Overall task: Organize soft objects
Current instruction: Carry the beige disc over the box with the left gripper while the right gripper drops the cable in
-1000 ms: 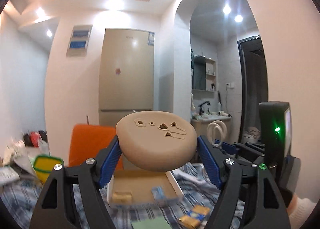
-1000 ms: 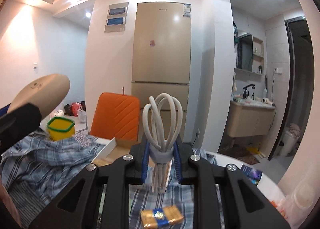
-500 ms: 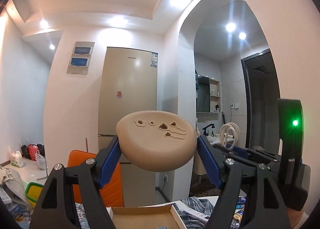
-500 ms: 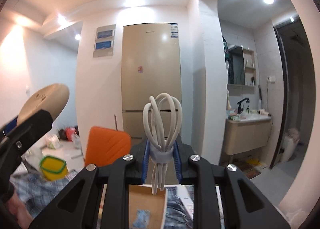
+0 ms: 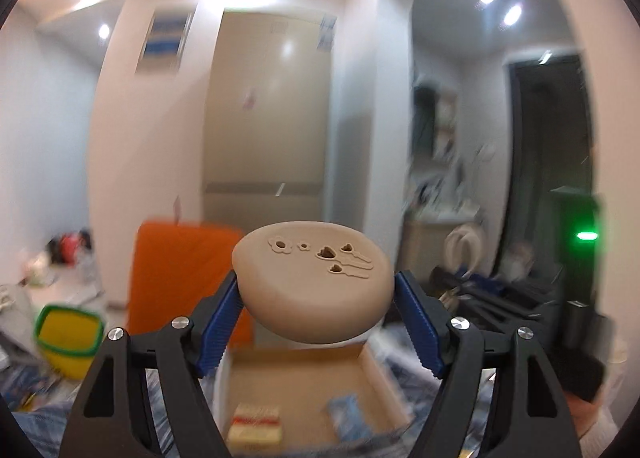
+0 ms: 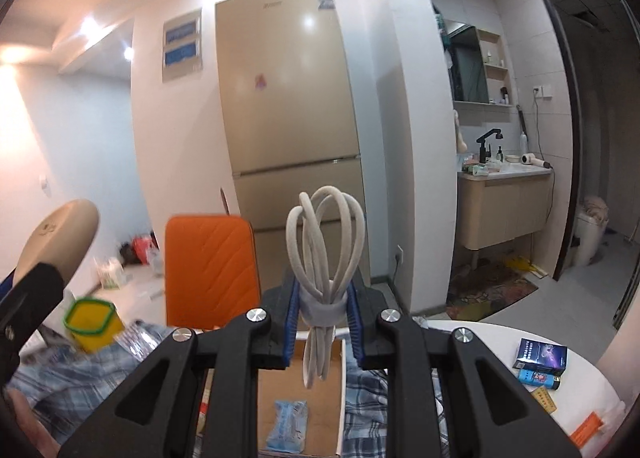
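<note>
My left gripper (image 5: 316,298) is shut on a tan round squishy pad (image 5: 314,278) with small cut-out shapes, held in the air above an open cardboard box (image 5: 360,370). My right gripper (image 6: 322,308) is shut on a coiled white cable (image 6: 326,242) bound with a grey band, above the same box (image 6: 300,382). The pad also shows at the left of the right wrist view (image 6: 60,234). In the box lie a blue packet (image 6: 286,426) and a yellow-red packet (image 5: 256,422).
A blue plaid cloth (image 6: 88,378) covers the table. A yellow tub with a green rim (image 6: 90,322) stands at the left. An orange chair back (image 6: 212,266) is behind the box. Small boxes (image 6: 540,362) lie on the white table edge at the right. A fridge (image 6: 288,98) stands behind.
Both grippers have tilted back down from the ceiling, so the table and box are in view again. Each still holds its object.
</note>
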{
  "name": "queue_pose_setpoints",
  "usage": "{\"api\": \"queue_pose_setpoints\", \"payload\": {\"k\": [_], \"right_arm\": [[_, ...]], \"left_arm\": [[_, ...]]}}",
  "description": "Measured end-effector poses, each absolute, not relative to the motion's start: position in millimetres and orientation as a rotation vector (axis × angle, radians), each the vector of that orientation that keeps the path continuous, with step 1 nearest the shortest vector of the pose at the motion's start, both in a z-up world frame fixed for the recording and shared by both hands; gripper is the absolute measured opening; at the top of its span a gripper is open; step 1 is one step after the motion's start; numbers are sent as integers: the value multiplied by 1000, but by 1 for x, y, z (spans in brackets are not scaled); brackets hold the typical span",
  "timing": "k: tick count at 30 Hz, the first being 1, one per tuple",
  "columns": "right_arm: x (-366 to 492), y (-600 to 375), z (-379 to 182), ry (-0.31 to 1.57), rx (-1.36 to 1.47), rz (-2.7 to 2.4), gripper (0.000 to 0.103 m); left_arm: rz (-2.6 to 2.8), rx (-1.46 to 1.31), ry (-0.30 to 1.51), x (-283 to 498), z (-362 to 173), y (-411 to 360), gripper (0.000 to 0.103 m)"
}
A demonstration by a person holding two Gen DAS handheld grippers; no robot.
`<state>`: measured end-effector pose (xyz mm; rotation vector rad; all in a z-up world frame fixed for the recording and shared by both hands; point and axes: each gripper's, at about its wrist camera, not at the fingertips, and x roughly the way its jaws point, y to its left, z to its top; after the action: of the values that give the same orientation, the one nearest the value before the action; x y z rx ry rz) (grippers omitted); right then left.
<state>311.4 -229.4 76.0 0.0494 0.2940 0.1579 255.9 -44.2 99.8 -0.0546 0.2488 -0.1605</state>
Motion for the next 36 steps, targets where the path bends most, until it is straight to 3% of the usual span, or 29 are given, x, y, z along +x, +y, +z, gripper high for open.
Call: {"api": "queue_pose_setpoints", "payload": {"k": [5,11,27,31,34,35,36], "right_arm": [[326,-216,50,392,32,236,20],[347,-204,14,520,-15,267,20],[378,-201,-42,748,-35,266,20],[377,-197,-44,755,-37,276,21],[381,-198,-48,762,-38,258,23],[383,-199,-48,758,-41,248,27],[382,-200,-47,747,-50,237,38]], "left_arm": [[-162,-83,468,294,78,-36,77],[-140,-48,594,320,49,-41,77],[-165,-43,702,362,-22,-47,78],[-160,-39,679,360,-22,-46,83],[-152,-17,660,357,-18,-46,86],[-146,-13,651,356,-17,-47,86],[-146,-15,647,355,-16,-47,87]]}}
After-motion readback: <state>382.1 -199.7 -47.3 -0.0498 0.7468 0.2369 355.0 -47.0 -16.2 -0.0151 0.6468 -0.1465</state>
